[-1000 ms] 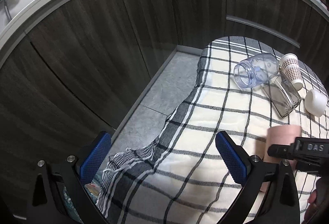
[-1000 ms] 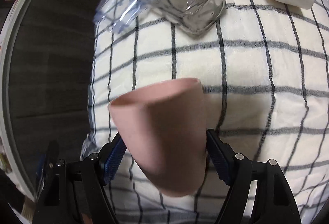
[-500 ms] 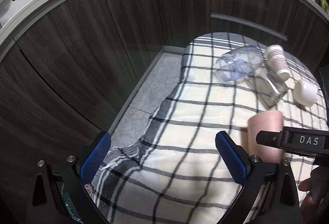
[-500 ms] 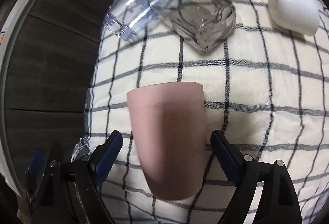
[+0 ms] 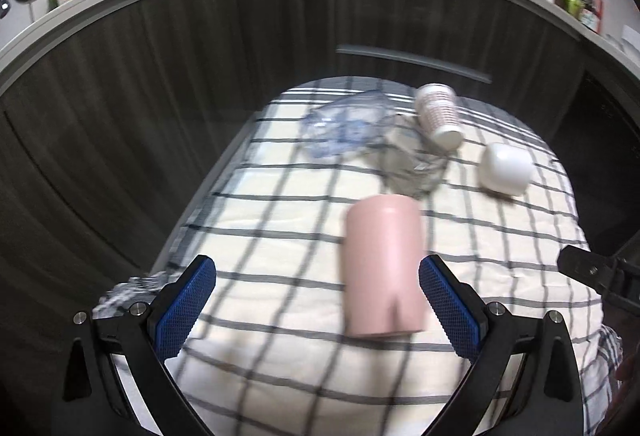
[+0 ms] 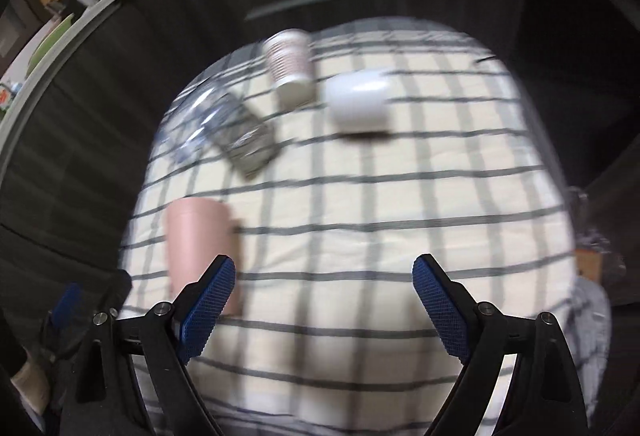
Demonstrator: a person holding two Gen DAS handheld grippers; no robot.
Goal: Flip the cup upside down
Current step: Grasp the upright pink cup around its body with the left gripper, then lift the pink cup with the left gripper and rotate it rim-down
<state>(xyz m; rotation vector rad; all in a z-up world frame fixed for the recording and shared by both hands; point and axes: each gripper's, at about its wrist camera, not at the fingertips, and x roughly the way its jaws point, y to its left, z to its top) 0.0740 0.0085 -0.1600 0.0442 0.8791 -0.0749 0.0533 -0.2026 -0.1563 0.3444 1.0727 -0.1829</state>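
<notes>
A pink cup [image 5: 383,268] stands upside down on the checked cloth [image 5: 280,236], its flat base up. My left gripper [image 5: 318,312] is open and empty, with the cup just inside its right finger. In the right wrist view the cup [image 6: 200,244] stands at the left, partly behind the left fingertip. My right gripper [image 6: 324,300] is open and empty, pulled back to the right of the cup. Part of the right gripper shows at the right edge of the left wrist view [image 5: 600,272].
At the far end of the cloth lie a clear plastic jar [image 5: 344,123], a clear glass [image 5: 412,167], a patterned paper cup [image 5: 438,115] and a white cup [image 5: 506,167]. Dark cabinet fronts [image 5: 200,75] stand behind. The floor drops off at the cloth's left.
My right gripper has let go of the pink cup and backed away to the right. The cup now stands upside down alone. My left gripper has swung right, toward the cup.
</notes>
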